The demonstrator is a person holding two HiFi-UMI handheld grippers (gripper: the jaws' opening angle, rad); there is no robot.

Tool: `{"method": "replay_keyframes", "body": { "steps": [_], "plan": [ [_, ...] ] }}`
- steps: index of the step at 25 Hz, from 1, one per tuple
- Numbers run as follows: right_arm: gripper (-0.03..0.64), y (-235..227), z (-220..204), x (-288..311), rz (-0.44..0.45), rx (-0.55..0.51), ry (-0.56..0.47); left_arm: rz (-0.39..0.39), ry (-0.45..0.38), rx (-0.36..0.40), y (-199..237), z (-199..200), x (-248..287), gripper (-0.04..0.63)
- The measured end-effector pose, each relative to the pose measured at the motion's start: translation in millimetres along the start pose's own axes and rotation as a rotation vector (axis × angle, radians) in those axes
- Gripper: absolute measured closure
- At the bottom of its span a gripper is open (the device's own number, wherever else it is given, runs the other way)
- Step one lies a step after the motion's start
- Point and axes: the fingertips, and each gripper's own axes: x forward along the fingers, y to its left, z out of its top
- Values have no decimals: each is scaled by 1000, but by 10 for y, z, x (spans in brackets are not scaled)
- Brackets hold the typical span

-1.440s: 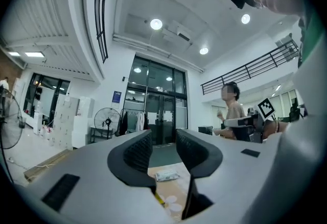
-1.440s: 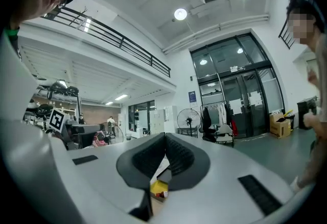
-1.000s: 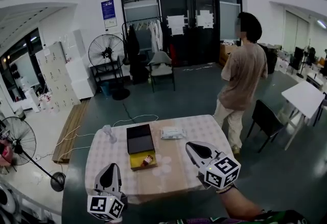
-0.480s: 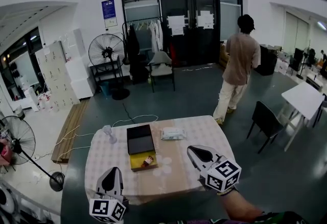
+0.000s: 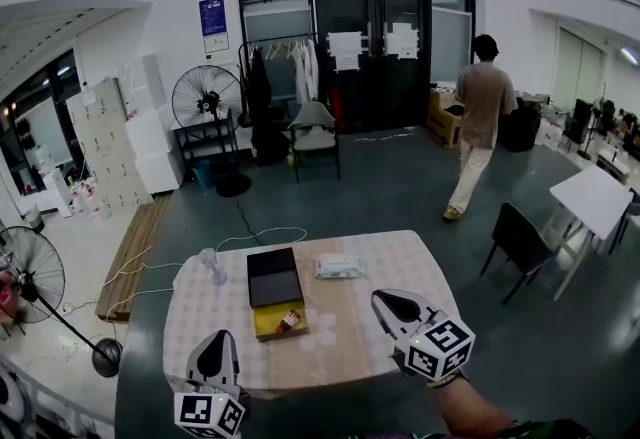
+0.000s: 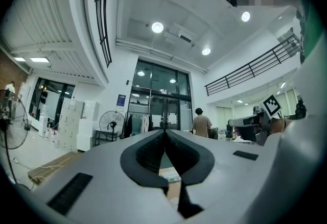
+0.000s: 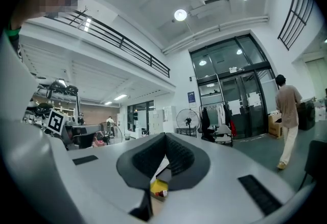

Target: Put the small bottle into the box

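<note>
– On the table (image 5: 200, 312), where does the small bottle (image 5: 288, 319) lie?
– Inside the box (image 5: 266, 320), in its yellow half, towards the right wall and tilted. The black lid (image 5: 273, 275) lies open, flat on the far side.
– And the left gripper (image 5: 213, 351)?
– It hangs at the table's near left edge, well apart from the box, pointing forward. Its own view shows the jaws pressed together with nothing between them.
– The right gripper (image 5: 389, 305)?
– It is over the near right corner of the table, tip slanted up and left towards the box, the marker cube (image 5: 439, 348) behind it. A bare forearm (image 5: 470, 414) comes up from the lower edge to the wrist under that cube. In its own view the right gripper (image 7: 165, 140) has its pads meeting at the tip and grips nothing; below that, the yellow box (image 7: 159, 185) and the bottle (image 7: 161, 194) show further off.
– Anything else on the cloth?
– A white packet (image 5: 340, 265) lies just right of the lid. Beyond the table, a person (image 5: 483, 117) walks on the grey floor, back turned.
</note>
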Motion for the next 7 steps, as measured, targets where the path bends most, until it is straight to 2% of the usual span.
{"method": "replay_keyframes", "body": {
  "steps": [7],
  "plan": [
    [611,-50,7,-3,-25,-4,1,-14,-55,-35,43,46,71,571]
  ]
}}
